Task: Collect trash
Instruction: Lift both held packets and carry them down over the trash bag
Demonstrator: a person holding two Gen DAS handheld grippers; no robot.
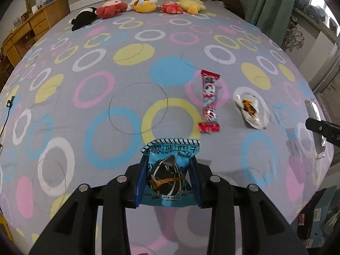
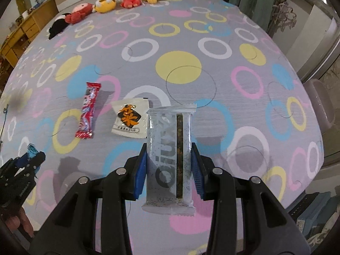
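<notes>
Grey bed (image 1: pixel 63 127) with a cloth cover printed in coloured rings. Six plush toys (image 1: pixel 144 4) line its far edge. Two flat wrappers lie mid-bed: a long red wrapper (image 1: pixel 209 102) and a white sachet (image 1: pixel 250 110). Left gripper (image 1: pixel 167 182): jaws clamped on a blue foil packet (image 1: pixel 170 170). Right gripper (image 2: pixel 170 170): jaws clamped on a rectangular speckled grey bar wrapper (image 2: pixel 170 159).

I'm looking down on the bed (image 1: pixel 89 127), its grey cover printed with pink, blue, yellow and white rings. 2 wrappers lie flat on it, just beside each other: a long red wrapper (image 1: pixel 209 102) and a white packet with orange print (image 1: pixel 250 110). Along the far edge I see a row of plush toys (image 1: pixel 142 5), black, red and yellow.
</notes>
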